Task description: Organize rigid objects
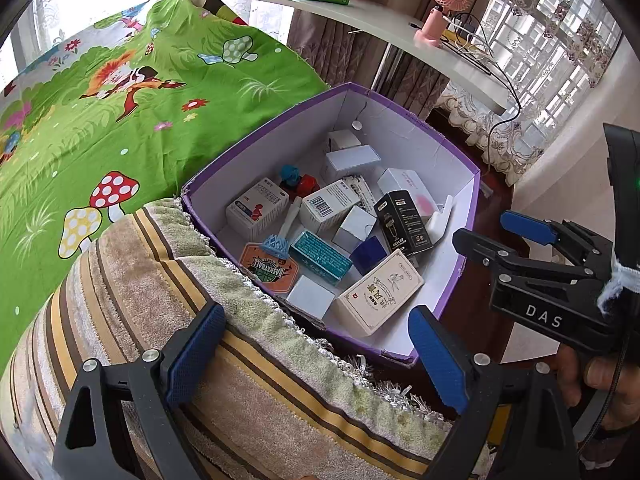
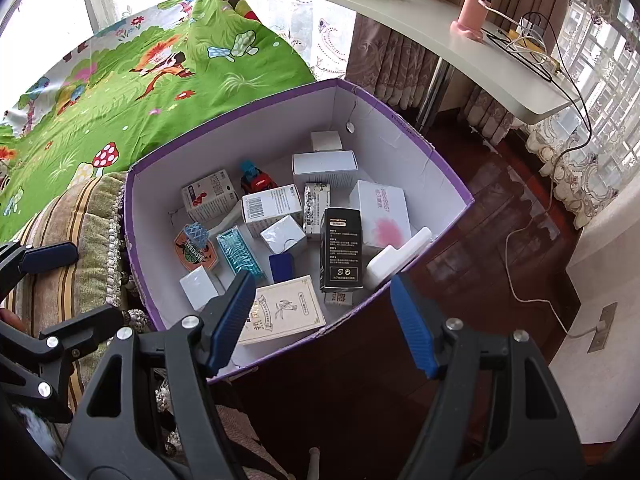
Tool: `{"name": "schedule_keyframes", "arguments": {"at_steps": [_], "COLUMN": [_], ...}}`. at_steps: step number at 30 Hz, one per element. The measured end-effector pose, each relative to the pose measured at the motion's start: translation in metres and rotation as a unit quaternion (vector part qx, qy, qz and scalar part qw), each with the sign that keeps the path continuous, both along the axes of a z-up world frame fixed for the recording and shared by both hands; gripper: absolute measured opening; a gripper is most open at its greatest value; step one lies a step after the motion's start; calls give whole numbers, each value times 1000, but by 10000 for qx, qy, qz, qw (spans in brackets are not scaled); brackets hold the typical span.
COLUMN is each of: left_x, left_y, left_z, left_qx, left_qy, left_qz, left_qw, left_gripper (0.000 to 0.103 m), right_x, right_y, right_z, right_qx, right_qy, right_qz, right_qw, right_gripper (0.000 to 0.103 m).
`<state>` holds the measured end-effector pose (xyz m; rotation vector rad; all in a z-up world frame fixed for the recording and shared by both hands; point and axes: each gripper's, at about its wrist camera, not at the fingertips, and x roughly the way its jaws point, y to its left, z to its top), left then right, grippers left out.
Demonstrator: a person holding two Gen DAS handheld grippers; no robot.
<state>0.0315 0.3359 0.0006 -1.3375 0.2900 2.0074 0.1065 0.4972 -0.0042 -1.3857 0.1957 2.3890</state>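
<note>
i am holding my left gripper with its jaws spread and nothing between them, hovering over a striped towel beside a purple box. my right gripper is hanging over the near edge of that box, jaws also spread and pinching nothing. the box is sitting on the dark wooden floor against a bed with a green cartoon sheet, and it is holding the small things: a black carton standing upright, a cream packet lying flat near the front wall, a barcoded white carton, a teal packet, and a red toy car toward the back.
</note>
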Motion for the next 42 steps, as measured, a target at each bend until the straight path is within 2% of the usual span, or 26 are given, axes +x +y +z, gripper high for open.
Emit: {"name": "schedule_keyframes", "arguments": {"at_steps": [42], "left_x": [-1], "left_y": [-1], "left_z": [-1], "left_qx": [-37], "left_qy": [4], "left_qz": [-18], "left_qw": [10000], "left_gripper": [94], "right_x": [2], "right_y": [1], "right_z": [-6], "right_qx": [-85], "right_qy": [-47], "right_qz": [-1], "right_qw": [10000], "right_gripper": [73]}}
